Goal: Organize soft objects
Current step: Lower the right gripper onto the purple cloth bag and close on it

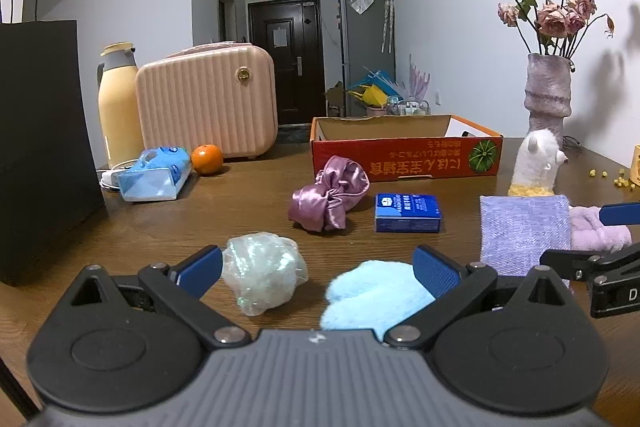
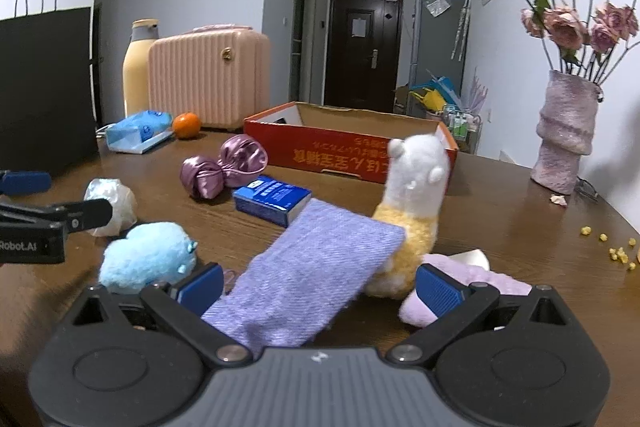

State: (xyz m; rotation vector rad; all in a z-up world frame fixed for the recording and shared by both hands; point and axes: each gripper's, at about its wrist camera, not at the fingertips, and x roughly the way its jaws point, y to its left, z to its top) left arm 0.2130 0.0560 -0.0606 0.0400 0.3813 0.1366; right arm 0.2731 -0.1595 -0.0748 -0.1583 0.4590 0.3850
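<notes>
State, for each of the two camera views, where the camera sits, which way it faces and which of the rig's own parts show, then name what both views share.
Left wrist: on the left gripper, facing over the table toward the red box; its open fingers frame a blue plush.
Right wrist: on the right gripper, facing the same way; open fingers around a purple cloth.
Shared: box, plush, cloth, alpaca toy.

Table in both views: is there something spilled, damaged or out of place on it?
Yes. Small yellow crumbs are scattered on the table at its right edge, like a spill. A dry fallen petal lies beside the vase; its roses look wilted. Otherwise nothing seems damaged.
</notes>
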